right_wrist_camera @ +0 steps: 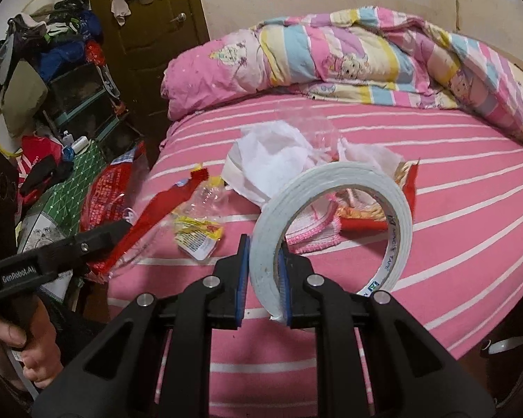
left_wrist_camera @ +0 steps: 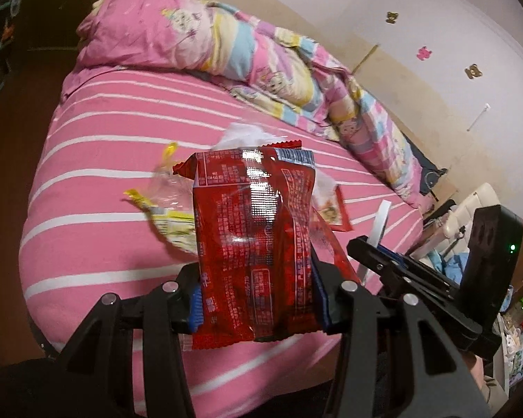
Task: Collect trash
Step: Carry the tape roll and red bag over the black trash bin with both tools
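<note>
Left gripper [left_wrist_camera: 258,299] clamped about half open on one red snack wrapper [left_wrist_camera: 254,237], blue pads pressing both side edges, wrapper standing upright above the pink striped bed [left_wrist_camera: 104,160]. Right gripper [right_wrist_camera: 263,282] pinched nearly closed on one roll of white double-sided tape [right_wrist_camera: 334,223], pads squeezing the roll's band, ring held on edge clear of the sheet.

Left on the bed, counted from the right wrist view: one heap of crumpled white tissue [right_wrist_camera: 272,156], one clear wrapper with yellow and red print [right_wrist_camera: 197,233], one red and gold packet [right_wrist_camera: 366,216] seen partly through the tape ring, one pink-edged cloth [right_wrist_camera: 313,233] beside it. One rolled cartoon-print quilt [right_wrist_camera: 331,59] along the far side of the bed. One bare hand [right_wrist_camera: 28,355] at the lower left gripping the left gripper's handle.
</note>
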